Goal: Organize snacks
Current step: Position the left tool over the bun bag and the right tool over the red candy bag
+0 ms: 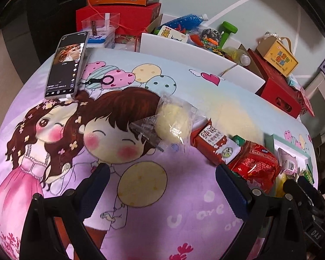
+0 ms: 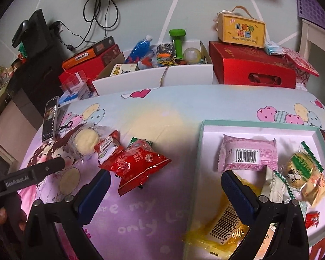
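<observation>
Hovering low over the cloth-covered counter (image 1: 184, 221) with the left gripper (image 1: 161, 170), fingers spread wide and pinching nothing, and facing the bun (image 1: 173, 123) in its clear wrapper, lying loose on the cloth just beyond the fingertips. Crowding against the bun's right side: a red biscuit packet (image 1: 212, 140), then a puffy red bag (image 1: 255, 164) overlapping it. Holding the right gripper (image 2: 164, 174) equally wide and empty, straddling the left rim of the teal-edged tray (image 2: 260, 123), one finger over the cloth and the other over a yellow packet (image 2: 223, 223) hanging across the tray's near edge. Already lying inside the tray: a pink packet (image 2: 249, 153) and a green-topped cracker packet (image 2: 303, 171), so probably sorting the three loose snacks into it next. Judging all of these to be light and soft, with slick crinkly film (likely sliding under a glancing touch). Expecting the bun to squash easily, so favouring a pinch on the wrapper's flat sealed corner toward the near left rather than across the middle. Treating the red bag as air-filled and springy, best taken by its crimped end seam, with the biscuit packet stiffer and tolerating a grip across its width.
</observation>
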